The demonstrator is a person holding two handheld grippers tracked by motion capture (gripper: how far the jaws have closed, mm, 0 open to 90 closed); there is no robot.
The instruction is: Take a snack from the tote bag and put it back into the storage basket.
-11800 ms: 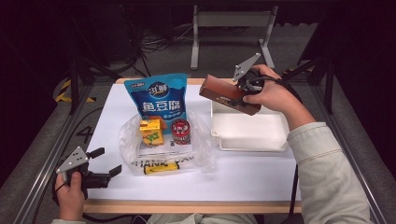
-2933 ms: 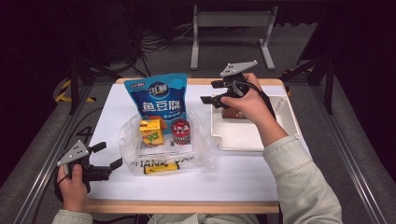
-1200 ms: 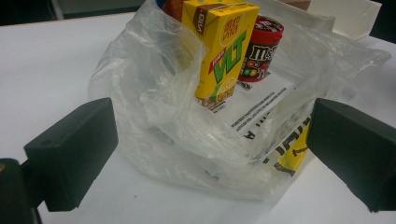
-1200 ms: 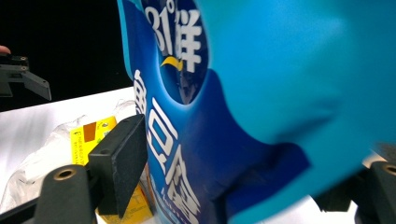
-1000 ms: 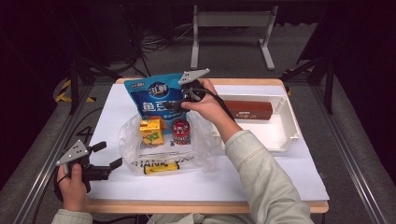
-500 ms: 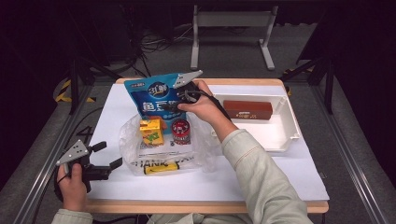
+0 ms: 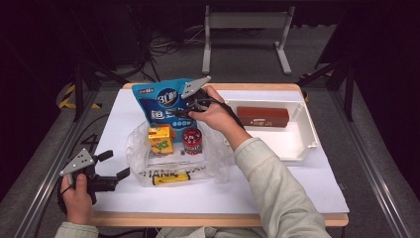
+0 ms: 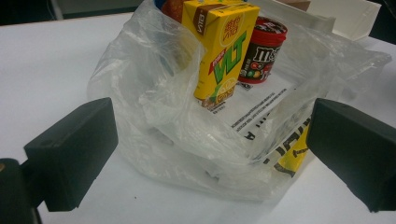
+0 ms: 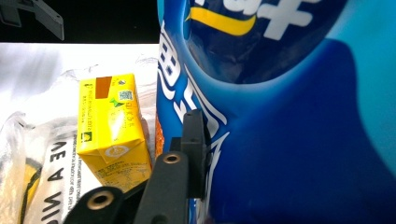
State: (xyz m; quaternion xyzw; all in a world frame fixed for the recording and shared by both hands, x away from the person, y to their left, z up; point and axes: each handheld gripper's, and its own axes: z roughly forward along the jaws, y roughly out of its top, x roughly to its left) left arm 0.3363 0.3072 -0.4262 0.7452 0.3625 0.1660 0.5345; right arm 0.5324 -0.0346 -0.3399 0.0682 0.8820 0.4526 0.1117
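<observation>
A tall blue snack bag [image 7: 161,101] stands at the back of an open clear plastic bag [image 7: 213,153]. My right gripper [image 7: 184,110] is at the snack bag's right edge; its jaws have just been closing and now pinch it. In the right gripper view one black finger [image 9: 193,149] presses on the blue snack bag [image 9: 289,140]; the other is hidden behind it. A yellow drink carton [image 7: 161,139] and a red candy can [image 7: 192,141] stand in front. My left gripper [image 7: 113,164] rests open at the front left, its jaws wide before the plastic bag [image 8: 154,107].
A brown box [image 7: 262,116] lies in the white tray [image 7: 302,144] at the right. A yellow flat item [image 7: 171,177] sits under the plastic bag's front. The left gripper view shows the carton [image 8: 222,46] and the can [image 8: 261,49] inside the bag.
The right gripper left the brown box in the tray, came left to the blue snack bag and closed on its right edge. The left gripper has stayed put.
</observation>
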